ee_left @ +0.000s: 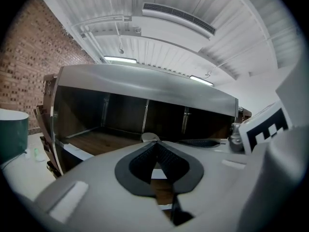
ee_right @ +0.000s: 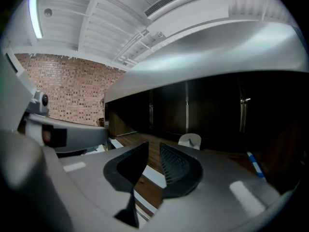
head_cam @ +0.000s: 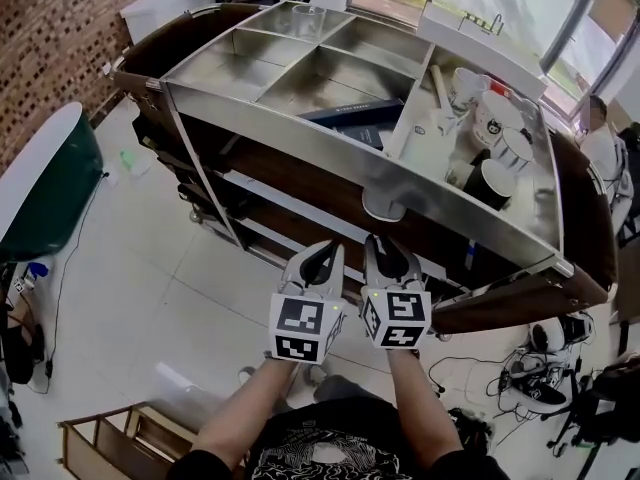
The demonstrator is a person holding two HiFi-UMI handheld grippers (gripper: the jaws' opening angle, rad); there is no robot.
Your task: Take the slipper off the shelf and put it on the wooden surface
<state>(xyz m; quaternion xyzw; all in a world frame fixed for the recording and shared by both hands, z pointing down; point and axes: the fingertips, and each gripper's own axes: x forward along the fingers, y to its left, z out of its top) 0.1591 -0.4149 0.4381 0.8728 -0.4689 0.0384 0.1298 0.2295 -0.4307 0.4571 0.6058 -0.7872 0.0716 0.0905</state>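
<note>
Judging by its shape, the small white rounded slipper (ee_right: pixel 189 140) is probably light and soft, likely to fold or sag if pinched at one end, so a hold across the thicker strap or the edge of the sole seems the safer choice (too little of it shows to say which end faces out). It lies on the dark brown wooden shelf board (ee_left: pixel 104 141) beneath the shiny steel compartment tray (head_cam: pixel 300 133), ahead of both tools and well apart from them. The left gripper (ee_left: pixel 154 146) has its pad tips together with nothing between them; the right gripper (ee_right: pixel 153 151) shows a narrow gap, also empty. The board looks smooth and flat, so the slipper may slide rather than catch, and the low tray overhead leaves little room to lift. Around the cart are a pale tiled floor (head_cam: pixel 150 268), a red brick wall (head_cam: pixel 50 38), a dark green round tub (head_cam: pixel 50 188) and loose black cables (head_cam: pixel 530 368). A light wooden frame (head_cam: pixel 100 433) stands low at the left, though I cannot tell whether it is the target.
</note>
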